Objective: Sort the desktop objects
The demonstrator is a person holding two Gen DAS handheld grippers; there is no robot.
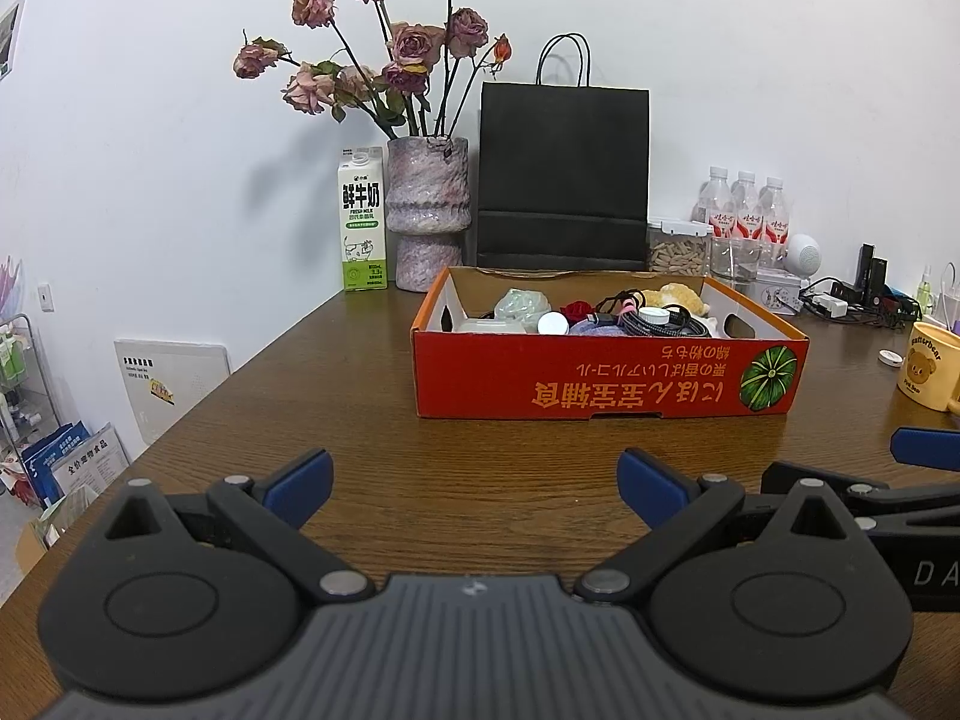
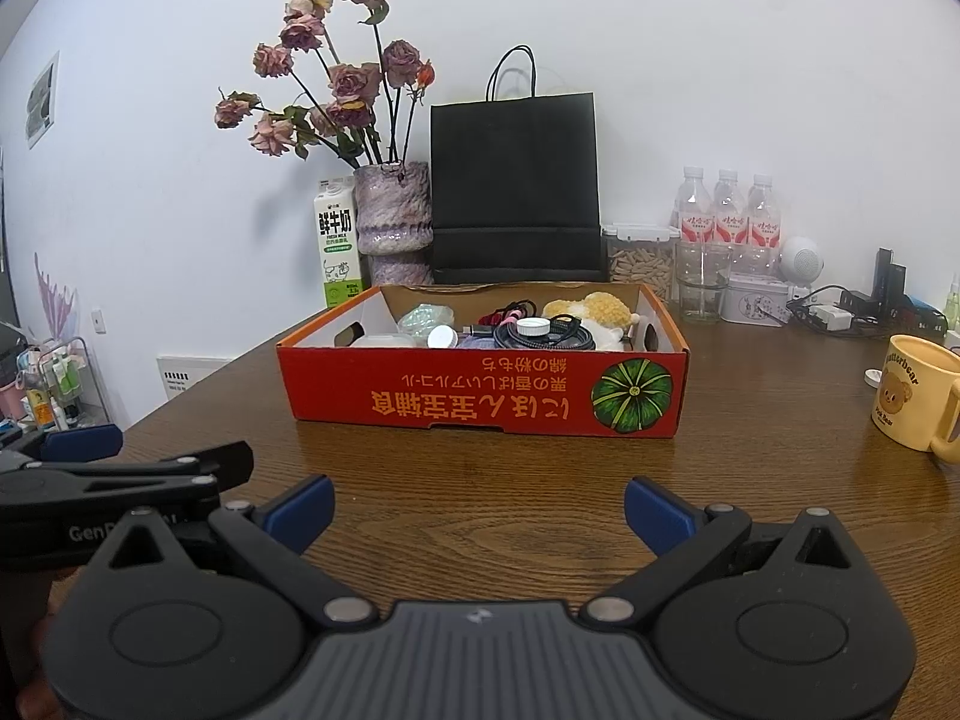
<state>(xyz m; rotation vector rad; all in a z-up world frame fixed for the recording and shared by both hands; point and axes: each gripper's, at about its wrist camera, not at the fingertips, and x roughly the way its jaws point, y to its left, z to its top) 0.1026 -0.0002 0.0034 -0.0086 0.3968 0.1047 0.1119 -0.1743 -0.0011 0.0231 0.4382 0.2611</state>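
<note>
A red cardboard box [image 1: 606, 381] stands on the brown wooden table, also in the right wrist view [image 2: 480, 384]. It holds several small things: a coiled black cable [image 2: 543, 336], a white round cap [image 1: 552, 323], a yellow plush toy [image 2: 591, 307], a pale green bundle [image 1: 522, 303]. My left gripper [image 1: 474, 489] is open and empty, low over the table in front of the box. My right gripper [image 2: 479, 513] is open and empty, beside it to the right.
Behind the box stand a black paper bag [image 1: 564, 174], a vase of dried roses [image 1: 426, 216] and a milk carton [image 1: 362, 219]. Water bottles [image 2: 729, 213], a jar, a glass and chargers sit at the back right. A yellow mug [image 2: 915, 396] stands right.
</note>
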